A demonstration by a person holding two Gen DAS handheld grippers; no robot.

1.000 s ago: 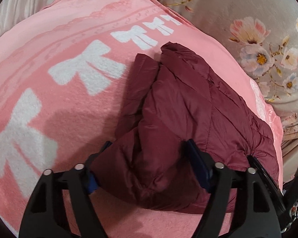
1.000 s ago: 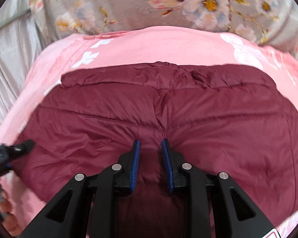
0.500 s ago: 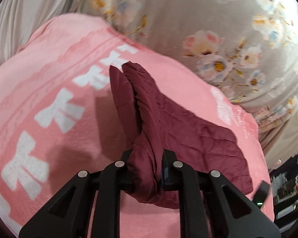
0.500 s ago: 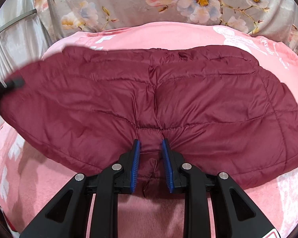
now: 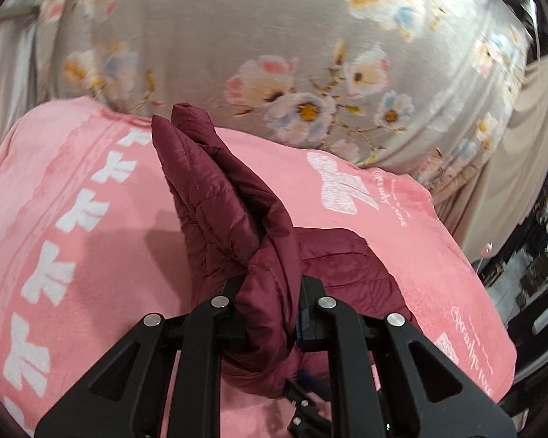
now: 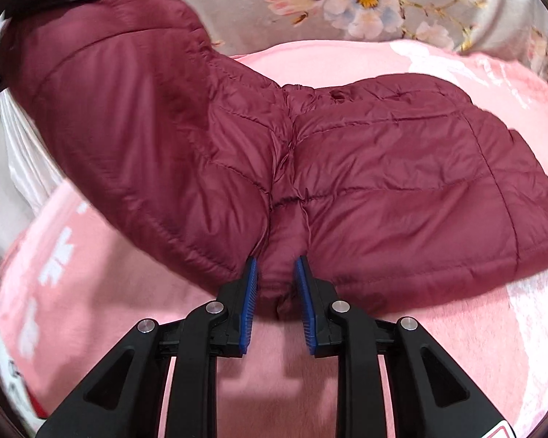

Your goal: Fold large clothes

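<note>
Maroon puffer jacket (image 6: 402, 182): left half now lifted off the pink blanket (image 6: 438, 346), upper left of frame, pinched in left tool (image 5: 270, 314); right tool (image 6: 276, 292) clamps the middle hem. Fold-over underway.

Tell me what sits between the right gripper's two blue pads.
In the right wrist view, a bunched fold of the maroon puffer jacket sits pinched between the right gripper pads.
</note>
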